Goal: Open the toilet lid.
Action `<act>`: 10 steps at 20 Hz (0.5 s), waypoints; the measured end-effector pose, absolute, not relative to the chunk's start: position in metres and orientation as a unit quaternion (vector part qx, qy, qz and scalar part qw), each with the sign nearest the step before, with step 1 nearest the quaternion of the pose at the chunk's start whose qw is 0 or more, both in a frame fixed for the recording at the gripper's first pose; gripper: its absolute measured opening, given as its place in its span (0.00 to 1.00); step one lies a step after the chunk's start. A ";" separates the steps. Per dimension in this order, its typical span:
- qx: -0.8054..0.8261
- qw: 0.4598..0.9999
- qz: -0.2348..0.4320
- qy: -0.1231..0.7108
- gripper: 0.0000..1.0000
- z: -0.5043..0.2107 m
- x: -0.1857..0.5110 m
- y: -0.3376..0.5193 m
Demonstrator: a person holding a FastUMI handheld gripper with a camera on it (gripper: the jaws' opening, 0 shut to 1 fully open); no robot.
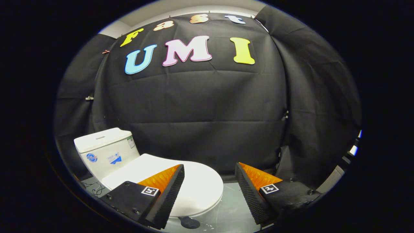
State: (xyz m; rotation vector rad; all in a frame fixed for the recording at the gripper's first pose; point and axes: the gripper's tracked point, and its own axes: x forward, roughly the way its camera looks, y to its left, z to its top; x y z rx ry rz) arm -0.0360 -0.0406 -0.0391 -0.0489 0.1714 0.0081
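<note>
Toilet lid (197, 184) is seen lying flat and closed, ahead of the white tank (103, 150); left finger overlaps it. Claw (209, 178) is held spread wide, nothing grasped.

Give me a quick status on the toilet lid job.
Gripper open, holding nothing. Toilet lid down flat, partly behind the left finger. Nothing in the way.

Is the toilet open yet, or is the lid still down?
Not open yet. The toilet lid lies flat and closed on the bowl, in front of the tank. The gripper is open with nothing between its fingers; the lid's front edge sits just ahead, between them. Left to do: reach the edge and lift the lid up.
</note>
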 end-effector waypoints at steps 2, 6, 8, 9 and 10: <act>-0.018 0.995 0.003 0.103 0.98 -0.056 -0.041 -0.046; 0.017 0.989 -0.002 0.145 0.98 -0.092 -0.051 -0.054; 0.038 0.985 -0.001 0.171 0.98 -0.113 -0.059 -0.053; 0.048 0.981 0.000 0.186 0.98 -0.126 -0.063 -0.052; 0.064 0.977 0.001 0.205 0.98 -0.139 -0.067 -0.052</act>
